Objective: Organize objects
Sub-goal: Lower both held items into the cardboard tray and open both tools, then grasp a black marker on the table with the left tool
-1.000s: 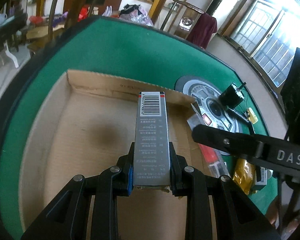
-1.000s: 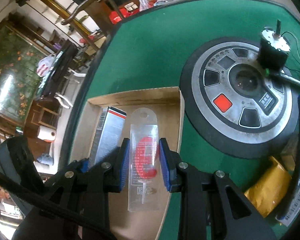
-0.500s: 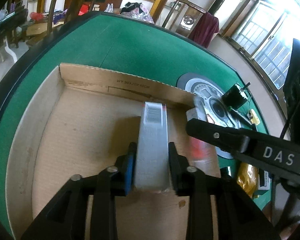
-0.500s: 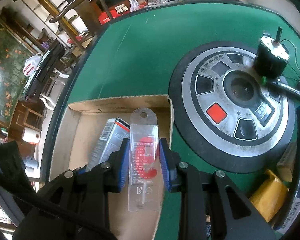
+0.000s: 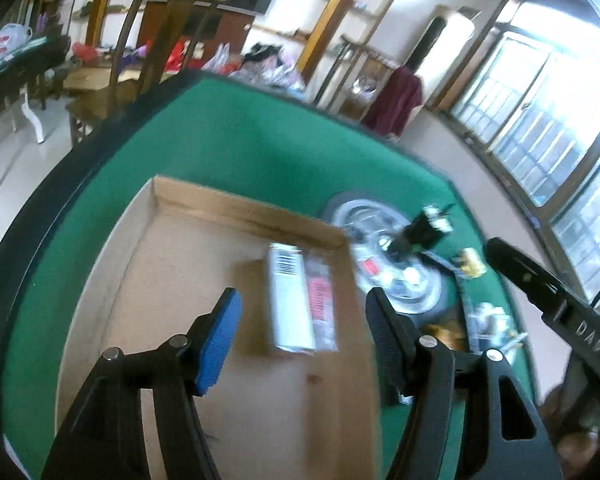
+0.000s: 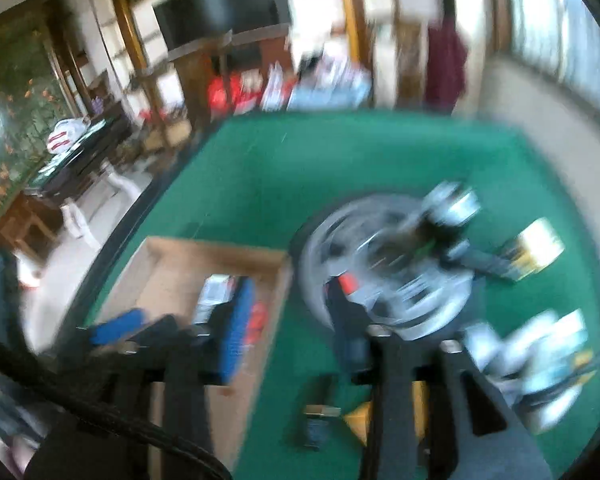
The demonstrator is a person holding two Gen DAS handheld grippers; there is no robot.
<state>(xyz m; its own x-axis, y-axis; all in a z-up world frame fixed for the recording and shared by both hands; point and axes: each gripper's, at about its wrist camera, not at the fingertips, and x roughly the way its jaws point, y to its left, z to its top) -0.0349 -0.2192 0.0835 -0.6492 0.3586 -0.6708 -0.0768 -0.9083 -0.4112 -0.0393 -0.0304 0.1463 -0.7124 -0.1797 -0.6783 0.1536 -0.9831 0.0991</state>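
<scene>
A grey carton with a barcode (image 5: 290,304) lies flat in the cardboard box (image 5: 180,280), with a clear packet with red print (image 5: 321,307) beside it on its right. My left gripper (image 5: 302,312) is open and empty above the box, its blue-padded fingers (image 5: 220,332) spread either side of the two items. My right gripper (image 6: 288,320) is open and empty, over the box's right wall. The right wrist view is heavily blurred; the carton (image 6: 214,296) and red packet (image 6: 258,320) show inside the box (image 6: 168,264).
A round silver and black panel (image 5: 384,256) with a black motor (image 5: 424,228) sits on the green table right of the box. Small packets (image 6: 540,344), a yellow box (image 6: 536,248) and a yellow bag (image 6: 364,420) lie at the right. A wooden chair (image 5: 112,80) stands behind.
Both grippers have opened. The grey carton and the clear red packet now lie side by side in the box, and both grippers have drawn back and up.
</scene>
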